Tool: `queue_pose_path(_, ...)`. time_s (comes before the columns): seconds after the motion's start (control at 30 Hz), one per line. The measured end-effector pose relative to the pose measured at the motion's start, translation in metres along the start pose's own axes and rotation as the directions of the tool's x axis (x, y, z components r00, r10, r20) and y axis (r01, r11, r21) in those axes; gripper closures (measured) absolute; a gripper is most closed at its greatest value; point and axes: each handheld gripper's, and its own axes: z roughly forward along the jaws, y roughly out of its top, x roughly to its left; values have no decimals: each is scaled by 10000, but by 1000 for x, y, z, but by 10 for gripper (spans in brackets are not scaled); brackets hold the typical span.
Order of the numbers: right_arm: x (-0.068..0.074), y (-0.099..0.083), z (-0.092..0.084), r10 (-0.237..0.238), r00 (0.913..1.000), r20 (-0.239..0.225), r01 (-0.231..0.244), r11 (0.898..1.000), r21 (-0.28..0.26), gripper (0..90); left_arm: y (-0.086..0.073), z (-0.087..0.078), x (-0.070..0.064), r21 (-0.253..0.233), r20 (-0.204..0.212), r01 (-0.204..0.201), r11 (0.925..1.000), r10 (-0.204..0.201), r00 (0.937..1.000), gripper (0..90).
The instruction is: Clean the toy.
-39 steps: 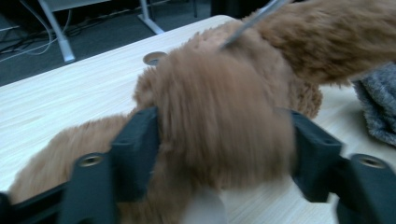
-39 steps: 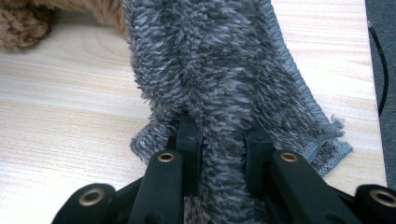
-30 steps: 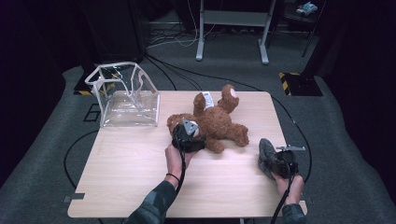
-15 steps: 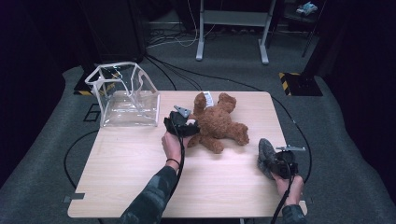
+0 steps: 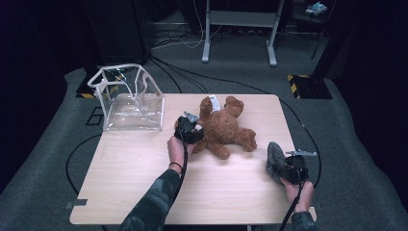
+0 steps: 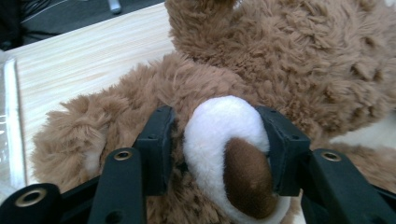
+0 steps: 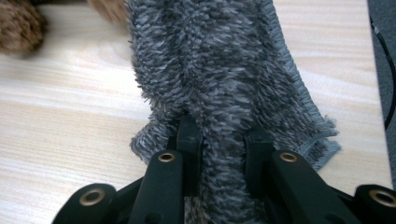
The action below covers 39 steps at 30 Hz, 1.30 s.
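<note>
A brown teddy bear (image 5: 228, 129) lies on the wooden table (image 5: 144, 192), its head toward the left. My left gripper (image 5: 188, 127) is at the head. In the left gripper view my left gripper (image 6: 219, 140) has just been closing, and both pads now press on the sides of the bear's white muzzle (image 6: 219, 126); brown fur (image 6: 327, 56) is behind it. My right gripper (image 5: 287, 166) rests near the table's front right. It is shut on a grey fluffy cloth (image 5: 275, 155), whose bunched pile (image 7: 219, 70) lies between the jaws of my right gripper (image 7: 219, 140).
A clear plastic bag (image 5: 130, 98) with white trim stands open at the table's back left corner. Cables run over the carpet around the table. A metal stand (image 5: 238, 29) is beyond the far edge.
My left hand has moved away from me and slightly left, from the bear's belly side up to its head, and the jaws have narrowed onto the muzzle. The right hand has kept still.
</note>
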Motion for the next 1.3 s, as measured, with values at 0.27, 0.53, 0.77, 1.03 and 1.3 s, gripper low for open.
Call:
queue_pose_path(0.27, 12, 21, -18, -224, 9997, -14, 223, 9975, -676, 742, -4, -8, 1, -375, 1512, -47, 9993, 103, 9884, 544)
queue_pose_path(0.53, 47, 59, -31, -1259, 9920, -113, 1236, 9852, -1190, 744, -1, -5, -15, -461, 2839, -732, 9962, 833, 9552, 550)
queue_pose_path(0.77, 88, 87, -16, -2123, 9770, -200, 2096, 9732, -947, 744, 0, -5, -27, -448, 3201, -775, 9960, 878, 9433, 524)
queue_pose_path(1.03, 95, 92, 13, -1947, 9809, 25, 1946, 9796, -501, 749, -8, -25, -19, -985, 2846, -720, 9925, 974, 9537, 316)
queue_pose_path(1.3, 96, 89, 6, -2045, 9789, 40, 2044, 9772, -575, 749, -44, -36, -3, -762, 2283, -634, 9951, 793, 9704, 282)
